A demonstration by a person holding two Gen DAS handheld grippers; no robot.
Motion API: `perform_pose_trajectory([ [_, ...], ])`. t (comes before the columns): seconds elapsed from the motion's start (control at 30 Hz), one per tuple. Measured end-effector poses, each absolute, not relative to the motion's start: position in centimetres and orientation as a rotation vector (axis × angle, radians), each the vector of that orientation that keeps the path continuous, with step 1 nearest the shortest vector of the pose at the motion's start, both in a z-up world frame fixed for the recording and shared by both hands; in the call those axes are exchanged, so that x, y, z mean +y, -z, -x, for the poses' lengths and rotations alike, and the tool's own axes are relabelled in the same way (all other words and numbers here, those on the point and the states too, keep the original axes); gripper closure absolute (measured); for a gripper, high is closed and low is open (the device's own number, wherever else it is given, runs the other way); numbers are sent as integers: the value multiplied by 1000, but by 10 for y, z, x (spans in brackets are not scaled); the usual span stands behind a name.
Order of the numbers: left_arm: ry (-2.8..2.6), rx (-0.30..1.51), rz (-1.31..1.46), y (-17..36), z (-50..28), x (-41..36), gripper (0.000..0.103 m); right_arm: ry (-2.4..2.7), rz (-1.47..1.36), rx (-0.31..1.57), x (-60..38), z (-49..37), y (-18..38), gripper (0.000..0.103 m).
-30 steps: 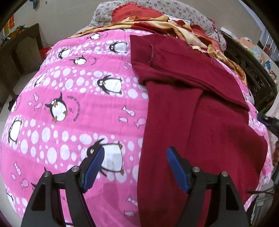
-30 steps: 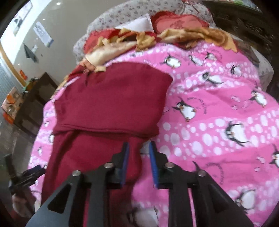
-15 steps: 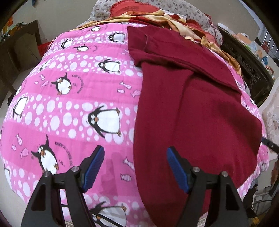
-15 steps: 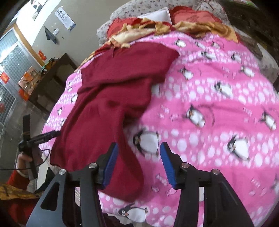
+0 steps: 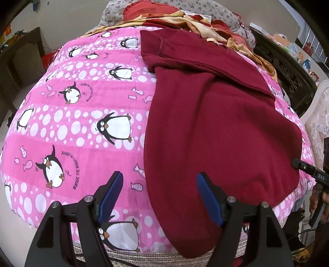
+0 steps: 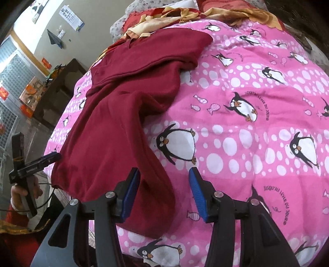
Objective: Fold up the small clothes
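A dark red garment [image 5: 216,123] lies stretched along the pink penguin quilt [image 5: 82,123], its top part folded across and its long lower part reaching the near bed edge. My left gripper [image 5: 159,175] hangs open above the garment's left edge, with nothing pressed between its blue pads. In the right wrist view the same garment [image 6: 123,123] runs down the left side. My right gripper [image 6: 163,170] is open over its narrow lower end [image 6: 156,205], and the pads stand clear of the cloth.
Crumpled red and yellow cloths [image 5: 185,18] and a floral pillow [image 5: 216,8] lie at the far end of the bed. Dark wooden furniture [image 5: 287,67] flanks the bed. A hand [image 6: 20,191] holds the other gripper at the bed's left edge.
Both grippers have drawn back toward the near edge of the bed. The right jaws went from a narrow gap to wide apart. The left jaws stay as wide as before.
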State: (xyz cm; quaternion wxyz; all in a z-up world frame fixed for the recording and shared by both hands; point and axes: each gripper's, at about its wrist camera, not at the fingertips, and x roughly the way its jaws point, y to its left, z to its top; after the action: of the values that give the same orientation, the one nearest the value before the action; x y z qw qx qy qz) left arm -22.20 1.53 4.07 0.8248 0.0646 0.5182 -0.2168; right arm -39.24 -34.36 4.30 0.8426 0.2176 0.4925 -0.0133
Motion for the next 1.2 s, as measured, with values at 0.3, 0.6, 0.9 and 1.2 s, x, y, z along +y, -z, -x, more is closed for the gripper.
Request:
perform_pose_trajectory([
  [0.3, 472, 1150, -104, -31, 240, 28, 25, 19, -462, 1025, -338, 398, -39, 42],
  [0.6, 501, 1201, -13, -18, 240, 23, 26, 2, -455, 1013, -335, 393, -37, 43],
  [0.9, 665, 1193, -42, -44, 235, 12, 93, -67, -429, 941, -323, 402, -69, 83],
  [1.2, 671, 1152, -5, -78, 244, 57, 95, -220, -436, 933, -293, 427, -100, 85],
])
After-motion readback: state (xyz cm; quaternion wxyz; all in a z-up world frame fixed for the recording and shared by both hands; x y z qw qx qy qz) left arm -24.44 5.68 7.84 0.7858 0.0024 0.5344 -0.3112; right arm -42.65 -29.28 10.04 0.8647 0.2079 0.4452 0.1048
